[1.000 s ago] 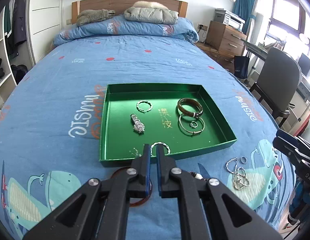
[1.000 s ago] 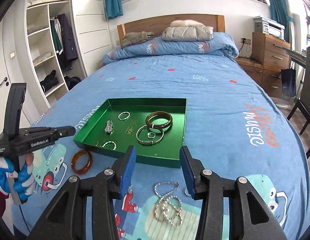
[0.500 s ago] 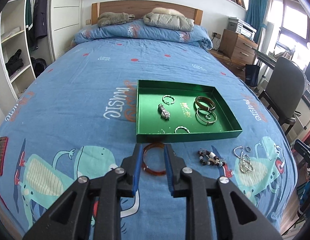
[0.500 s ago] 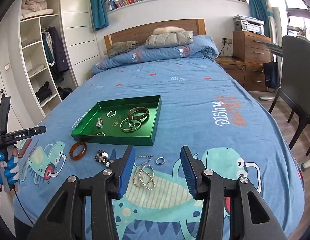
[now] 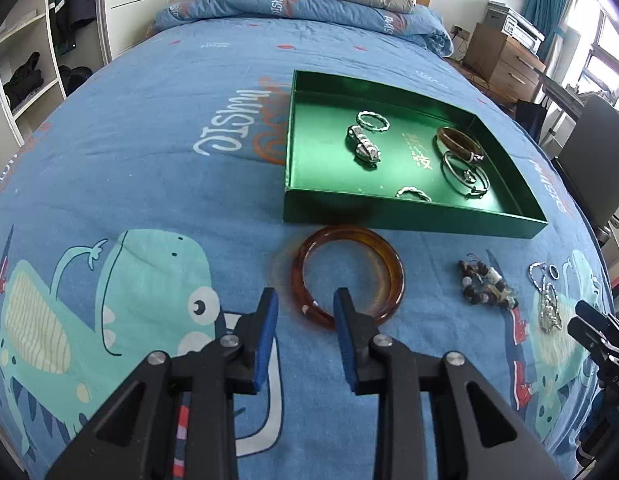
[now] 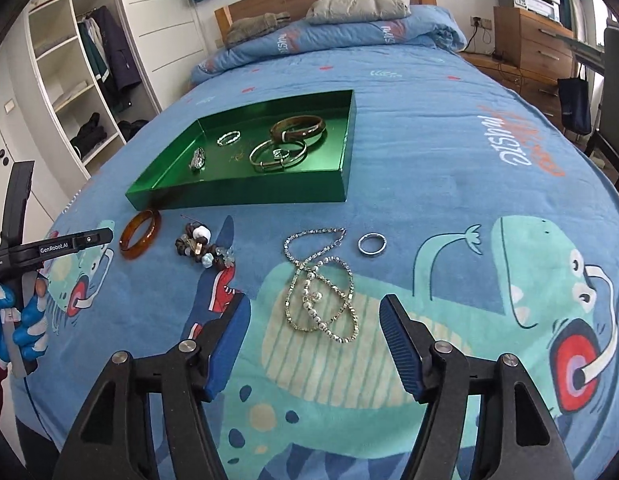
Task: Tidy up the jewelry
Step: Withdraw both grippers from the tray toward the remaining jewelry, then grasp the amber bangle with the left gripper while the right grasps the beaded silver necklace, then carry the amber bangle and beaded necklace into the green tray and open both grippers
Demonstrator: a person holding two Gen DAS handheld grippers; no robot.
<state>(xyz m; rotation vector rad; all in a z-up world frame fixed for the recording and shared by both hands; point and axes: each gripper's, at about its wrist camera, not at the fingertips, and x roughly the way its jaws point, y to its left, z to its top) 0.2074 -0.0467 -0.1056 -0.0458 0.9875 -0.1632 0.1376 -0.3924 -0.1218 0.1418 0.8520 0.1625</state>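
A green tray (image 5: 413,214) (image 6: 245,193) lies on the blue bedspread and holds several bangles and rings. An amber bangle (image 5: 348,274) (image 6: 140,233) lies on the bed just in front of the tray. My left gripper (image 5: 305,304) is open and empty, its fingertips at the bangle's near rim. A beaded bracelet (image 5: 485,283) (image 6: 202,246), a silver chain (image 6: 321,285) (image 5: 546,300) and a small silver ring (image 6: 371,244) lie to the right. My right gripper (image 6: 314,312) is open and empty, just short of the chain.
Folded quilt and pillows (image 6: 361,8) lie at the bed's head. A wardrobe with shelves (image 6: 81,76) stands left of the bed. A wooden dresser (image 6: 533,48) and a dark chair (image 5: 597,160) stand on the right.
My left gripper pulled back from the tray, opened and came down toward the amber bangle. My right gripper drew back, then came down close to the silver chain.
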